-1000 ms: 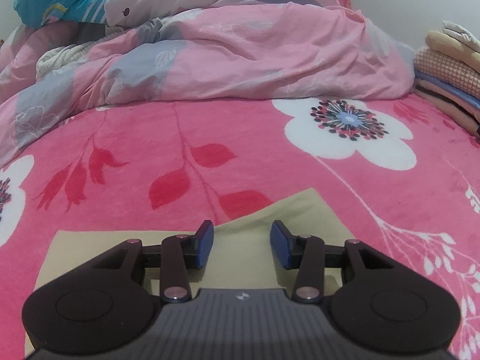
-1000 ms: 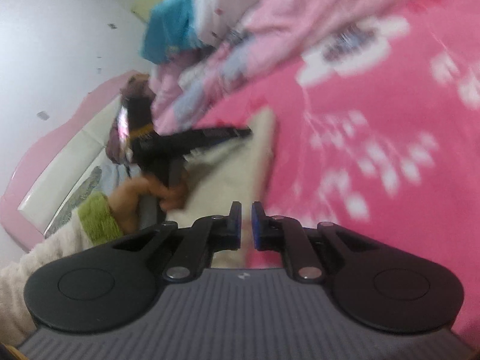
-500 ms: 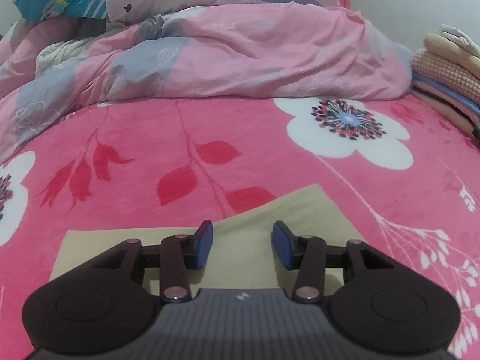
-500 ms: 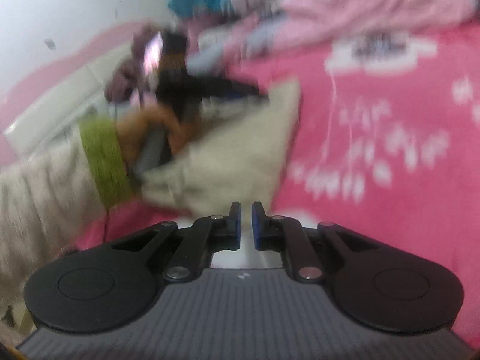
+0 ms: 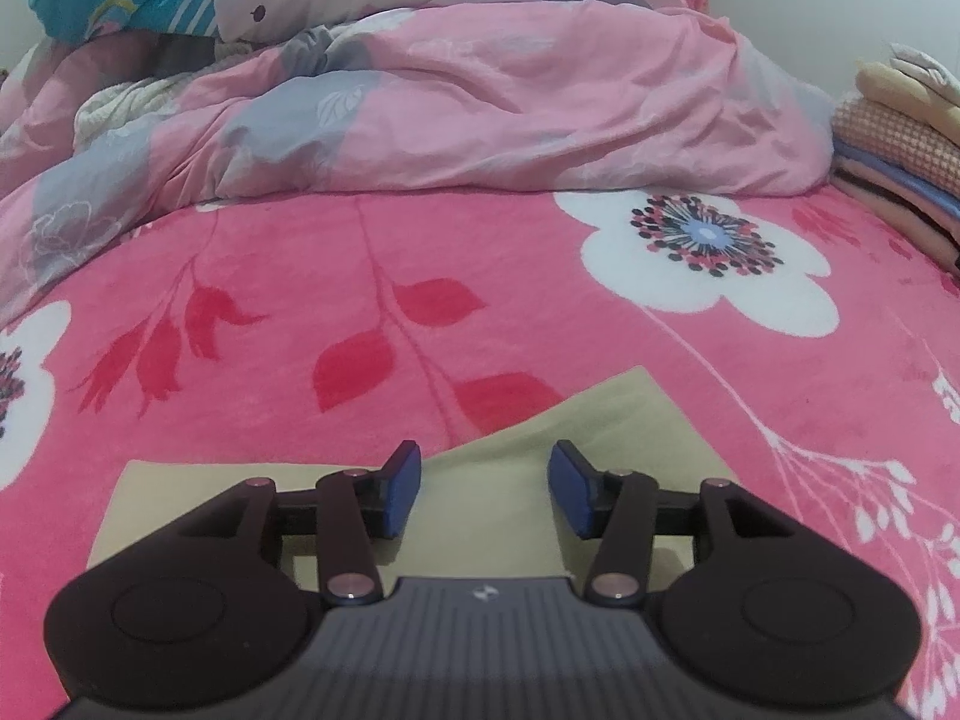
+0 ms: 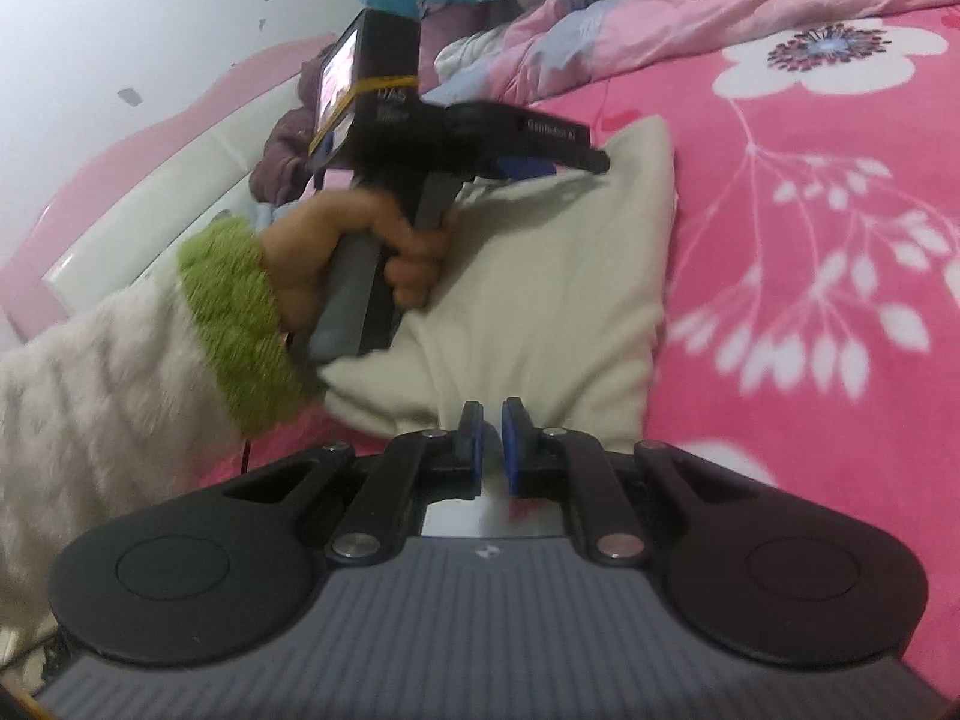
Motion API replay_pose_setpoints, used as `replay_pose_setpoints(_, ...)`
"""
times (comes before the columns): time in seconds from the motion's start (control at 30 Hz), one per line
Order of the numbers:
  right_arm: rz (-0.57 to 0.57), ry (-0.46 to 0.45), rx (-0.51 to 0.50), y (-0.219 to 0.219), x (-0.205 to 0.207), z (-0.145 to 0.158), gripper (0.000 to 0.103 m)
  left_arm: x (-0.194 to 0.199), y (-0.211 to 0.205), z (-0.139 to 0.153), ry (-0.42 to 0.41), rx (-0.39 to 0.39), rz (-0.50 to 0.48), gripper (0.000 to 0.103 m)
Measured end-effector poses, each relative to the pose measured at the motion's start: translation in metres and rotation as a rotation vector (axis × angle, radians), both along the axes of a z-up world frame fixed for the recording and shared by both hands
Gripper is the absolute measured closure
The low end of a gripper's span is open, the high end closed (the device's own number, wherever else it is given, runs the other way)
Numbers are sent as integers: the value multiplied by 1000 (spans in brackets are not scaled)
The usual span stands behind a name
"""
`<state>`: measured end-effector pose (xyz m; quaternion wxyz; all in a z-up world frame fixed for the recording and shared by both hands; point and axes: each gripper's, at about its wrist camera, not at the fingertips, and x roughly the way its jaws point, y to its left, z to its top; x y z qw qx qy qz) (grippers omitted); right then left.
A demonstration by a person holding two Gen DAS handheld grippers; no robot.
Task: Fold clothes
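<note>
A folded beige garment lies on the pink floral blanket; it also shows in the right wrist view. My left gripper hovers open and empty just above the garment; in the right wrist view the left gripper sits over the garment's far part, held by a hand in a green cuff. My right gripper is at the garment's near edge, jaws almost together with a thin gap and nothing visibly between them.
A rumpled pink and grey duvet is heaped at the far side of the bed. A stack of folded clothes stands at the right edge. A pink and white headboard runs along the left.
My right gripper has swung round and come in to the garment's near edge, staying almost shut. The left gripper stays open over the garment with little movement.
</note>
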<state>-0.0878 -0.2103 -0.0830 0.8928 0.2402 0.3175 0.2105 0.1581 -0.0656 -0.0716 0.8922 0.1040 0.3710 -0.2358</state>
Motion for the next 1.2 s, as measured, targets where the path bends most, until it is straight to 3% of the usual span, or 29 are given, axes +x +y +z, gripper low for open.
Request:
replay_pose_setpoints(0.13,-8,4,19,-7,-10,4,96,-1,8,11,21,-37,27,54)
replay_pose_setpoints(0.23,-18,-20,9,-13,-21,12,95,-15,28,34,33,-131,47,51)
replay_pose_setpoints(0.4,-58,-59,-18,-27,-38,27,94,-65,73,72,-36,-202,41,45)
replay_pose_setpoints(0.53,-99,-79,-20,-39,-42,35,92,-111,127,84,-64,-253,120,44)
replay_pose_setpoints(0.77,-14,-111,-42,-9,-12,54,91,-168,217,68,-41,-406,303,46)
replay_pose_setpoints(0.93,78,-140,-97,41,26,65,91,-183,239,48,-3,-483,313,47)
replay_pose_setpoints(1.03,91,-89,-135,67,47,51,91,-192,253,36,20,-529,319,48)
replay_pose_setpoints(1.13,172,-50,-152,95,43,36,91,-196,255,29,15,-523,304,49)
replay_pose_setpoints(1.2,257,-78,-190,115,25,36,91,-199,253,30,-14,-499,288,49)
